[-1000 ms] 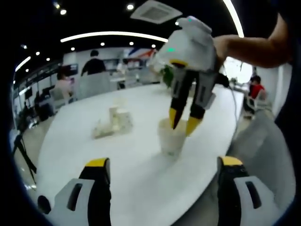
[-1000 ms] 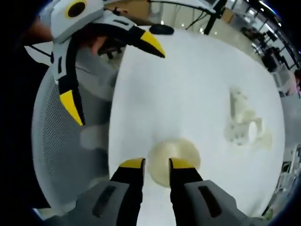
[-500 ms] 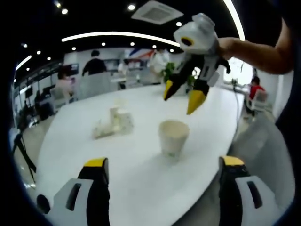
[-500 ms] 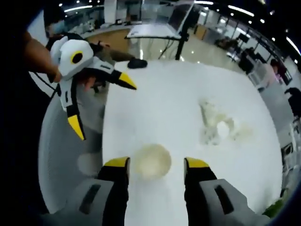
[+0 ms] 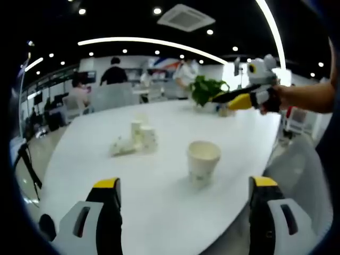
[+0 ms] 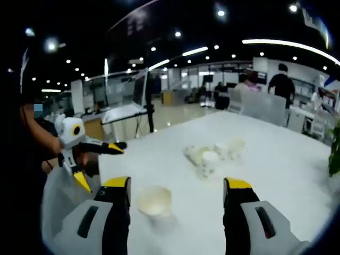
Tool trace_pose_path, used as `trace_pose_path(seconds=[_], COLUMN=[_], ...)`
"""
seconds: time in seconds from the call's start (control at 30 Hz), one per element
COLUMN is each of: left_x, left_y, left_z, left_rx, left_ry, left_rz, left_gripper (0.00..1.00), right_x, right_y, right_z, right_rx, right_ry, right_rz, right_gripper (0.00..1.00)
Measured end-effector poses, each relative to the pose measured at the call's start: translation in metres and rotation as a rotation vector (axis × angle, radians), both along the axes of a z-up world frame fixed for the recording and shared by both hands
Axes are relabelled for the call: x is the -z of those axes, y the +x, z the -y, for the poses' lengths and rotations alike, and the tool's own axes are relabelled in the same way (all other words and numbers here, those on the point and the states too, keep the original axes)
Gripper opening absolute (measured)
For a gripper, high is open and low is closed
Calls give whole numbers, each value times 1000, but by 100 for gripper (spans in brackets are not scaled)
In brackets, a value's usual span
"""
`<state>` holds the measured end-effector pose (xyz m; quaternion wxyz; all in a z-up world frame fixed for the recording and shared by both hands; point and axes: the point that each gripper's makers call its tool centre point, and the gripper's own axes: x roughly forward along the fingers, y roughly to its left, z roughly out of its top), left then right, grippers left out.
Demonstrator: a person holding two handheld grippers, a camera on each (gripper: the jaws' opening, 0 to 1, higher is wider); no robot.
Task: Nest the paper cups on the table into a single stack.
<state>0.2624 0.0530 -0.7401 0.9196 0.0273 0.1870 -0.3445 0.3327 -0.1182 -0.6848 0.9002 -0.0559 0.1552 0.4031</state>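
Both pairs of jaws are being held wide apart with nothing between them: the left gripper [image 5: 183, 186] and the right gripper [image 6: 177, 183] are hovering above the near edge of the table [image 5: 170, 119]. A single upright paper cup [image 5: 203, 162] is standing near that edge, apart from both. A cluster of loose cups [image 5: 135, 141], some tipped over, is lying toward the table's middle. A fetching step seems to be in hand; next, one loose cup would need to be gripped and nested into the upright cup.
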Motion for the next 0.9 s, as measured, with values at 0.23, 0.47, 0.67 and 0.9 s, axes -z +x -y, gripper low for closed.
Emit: trace_pose_path(seconds=[0.23, 0.47, 0.67, 0.9], left_x=[0, -2, -1, -1], left_y=[0, 0, -1, 0], left_z=[-1, -3, -1, -1], left_rx=[0, -6, 2, 0], left_ry=[-3, -23, -11, -17], left_rz=[2, 5, 10, 4], left_gripper=[98, 98, 98, 98], right_x=[14, 44, 48, 50], right_y=[-6, -26, -36, -37], right_z=[39, 55, 46, 44], right_rx=[109, 140, 158, 165], right_ry=[12, -45, 30, 26], right_rz=[60, 66, 45, 50], right_gripper=[90, 98, 100, 100])
